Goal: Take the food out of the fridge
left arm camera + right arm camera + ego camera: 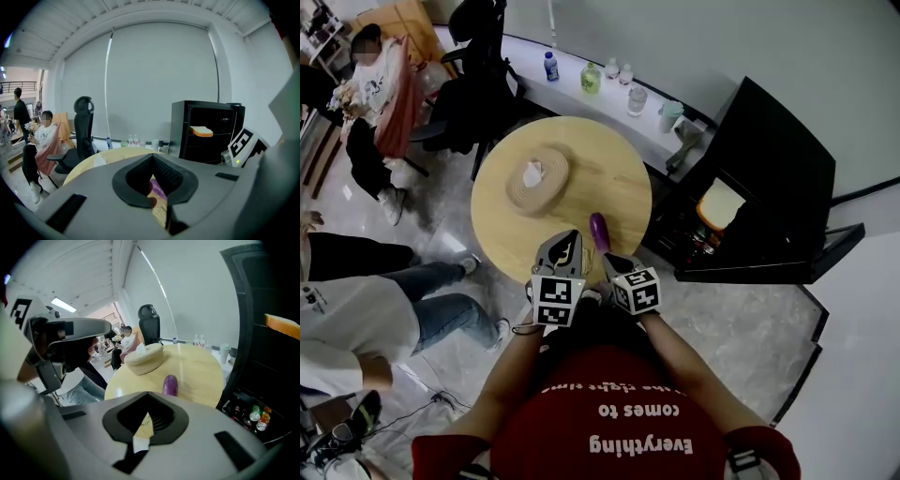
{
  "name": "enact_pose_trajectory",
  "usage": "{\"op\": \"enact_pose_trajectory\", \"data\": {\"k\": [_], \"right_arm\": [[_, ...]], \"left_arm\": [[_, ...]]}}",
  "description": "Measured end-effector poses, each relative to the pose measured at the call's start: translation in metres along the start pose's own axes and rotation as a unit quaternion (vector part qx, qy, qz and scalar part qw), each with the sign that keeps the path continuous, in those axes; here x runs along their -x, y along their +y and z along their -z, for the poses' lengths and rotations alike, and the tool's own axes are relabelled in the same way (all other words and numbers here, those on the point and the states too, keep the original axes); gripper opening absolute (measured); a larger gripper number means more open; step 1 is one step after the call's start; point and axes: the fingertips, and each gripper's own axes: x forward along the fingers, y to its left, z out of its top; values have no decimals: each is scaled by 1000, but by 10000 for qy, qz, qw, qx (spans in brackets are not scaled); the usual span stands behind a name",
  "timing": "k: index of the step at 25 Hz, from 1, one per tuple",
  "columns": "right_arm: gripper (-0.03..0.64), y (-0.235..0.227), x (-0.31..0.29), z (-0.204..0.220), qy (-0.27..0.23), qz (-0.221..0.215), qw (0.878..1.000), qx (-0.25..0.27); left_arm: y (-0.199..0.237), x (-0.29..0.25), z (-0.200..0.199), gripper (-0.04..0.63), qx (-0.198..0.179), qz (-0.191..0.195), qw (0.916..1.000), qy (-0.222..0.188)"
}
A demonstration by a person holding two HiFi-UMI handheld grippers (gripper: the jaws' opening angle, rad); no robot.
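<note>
A purple eggplant [599, 232] lies on the round wooden table [609, 178] near its front edge; the right gripper view shows the eggplant [170, 384] just beyond the jaws. My right gripper [607, 259] hovers right behind it, shut and empty. My left gripper [571, 237] is beside it on the left, jaws together with nothing held. The black fridge [778, 159] stands open at the right, with a slice of bread [721, 203] on a shelf and small bottles and cans [257, 415] lower down.
A woven basket with white tissue [537, 180] sits on the table's left half. Bottles and cups [591, 77] line the ledge behind. A black office chair [478, 94] and seated people [375, 84] are at the left; the fridge door [769, 272] hangs open.
</note>
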Motion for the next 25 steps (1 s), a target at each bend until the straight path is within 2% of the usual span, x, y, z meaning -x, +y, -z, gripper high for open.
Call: {"op": "enact_pose_trajectory", "data": {"k": [7, 11, 18, 25], "right_arm": [[11, -3, 10, -1, -149, 66, 9997, -196], [11, -4, 23, -7, -363, 127, 9989, -264], [11, -7, 56, -30, -957, 280, 9940, -450], [11, -48, 99, -35, -1535, 834, 9789, -1063]], "left_arm": [[-3, 2, -4, 6, -92, 36, 10000, -4], [-14, 3, -8, 6, -194, 182, 9996, -25], [-51, -6, -26, 6, -434, 686, 9966, -141], [-106, -21, -45, 7, -733, 1348, 9877, -308]]}}
